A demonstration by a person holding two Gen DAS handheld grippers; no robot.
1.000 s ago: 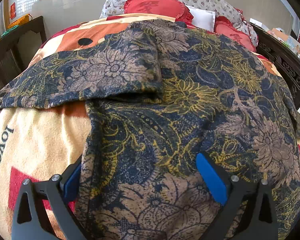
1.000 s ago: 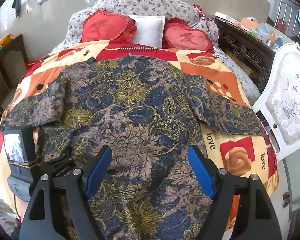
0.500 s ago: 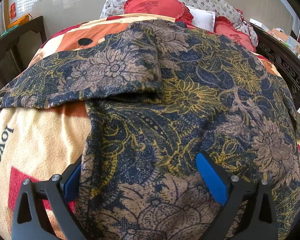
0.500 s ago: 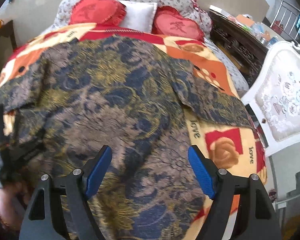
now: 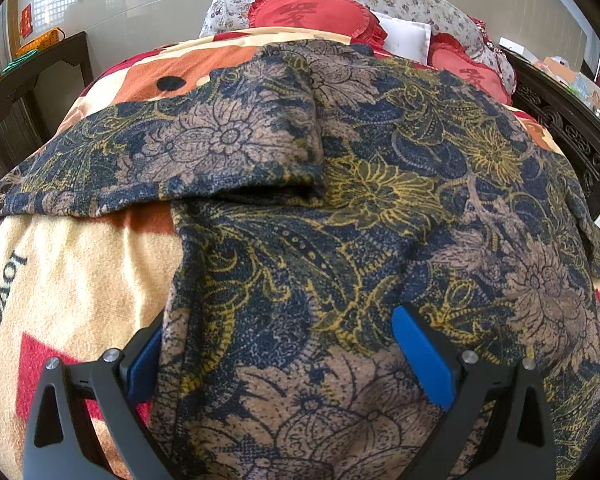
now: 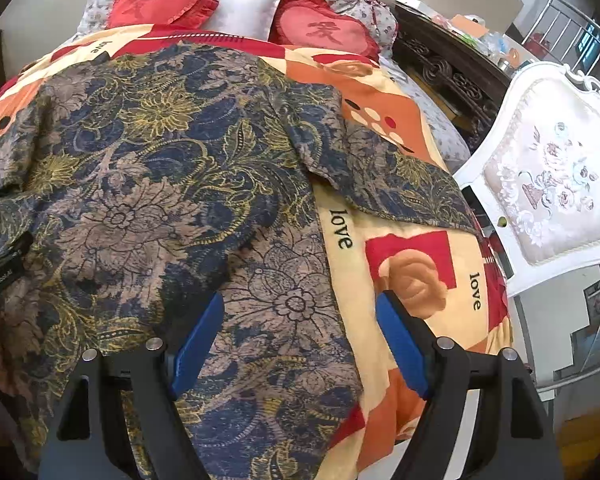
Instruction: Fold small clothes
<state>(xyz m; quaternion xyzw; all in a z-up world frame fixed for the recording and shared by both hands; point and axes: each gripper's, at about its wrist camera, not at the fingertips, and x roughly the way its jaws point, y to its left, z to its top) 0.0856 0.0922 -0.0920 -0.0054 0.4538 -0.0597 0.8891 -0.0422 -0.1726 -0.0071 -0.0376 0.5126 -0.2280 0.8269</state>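
Item: left hand-held gripper (image 5: 276, 354), blue-padded, jaws spread wide, straddling the near left hem edge; nothing pinched. Right hand-held gripper (image 6: 300, 344), likewise released, straddles the near right hem edge. Task thing: dark blue, tan and yellow floral-print short-sleeved shirt of soft, matte woven cloth (image 5: 380, 208), spread flat on the bed; long axis runs away from both grippers toward the pillows, sleeves out sideways. Each gripper is nearer its own side. Beneath: fleecy orange, cream and red patchwork blanket (image 6: 404, 240). Farthest: red heart-shaped frilled cushions (image 6: 160, 0).
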